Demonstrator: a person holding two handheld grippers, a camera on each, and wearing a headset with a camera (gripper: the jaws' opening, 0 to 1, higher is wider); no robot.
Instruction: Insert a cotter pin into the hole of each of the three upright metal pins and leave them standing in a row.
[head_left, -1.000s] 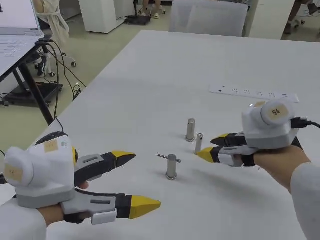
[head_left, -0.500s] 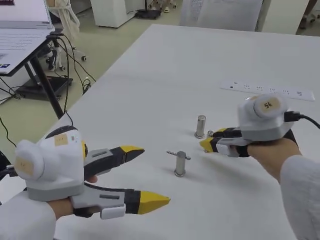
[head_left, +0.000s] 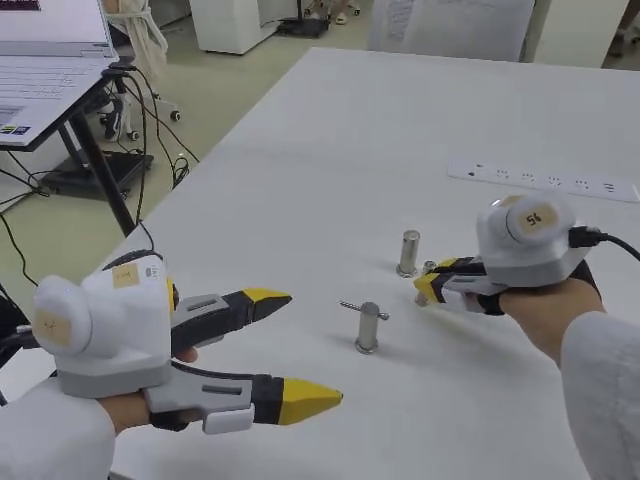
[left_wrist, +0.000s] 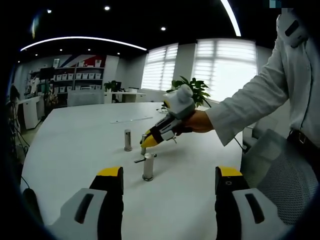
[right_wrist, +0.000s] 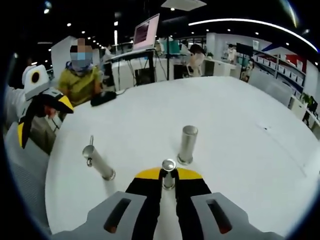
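Head view — white table (head_left: 330, 130), pin (head_left: 428, 268), laptop (head_left: 45, 75), perhaps office

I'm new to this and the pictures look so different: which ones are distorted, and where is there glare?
Head view: straight lines, soft even light, hardly a shadow by the nearest pin on the table. Left gripper view: the fisheye bends the ceiling light strip, and the windows glare white. Right gripper view: the same bending bows the table's edge around the right tool.
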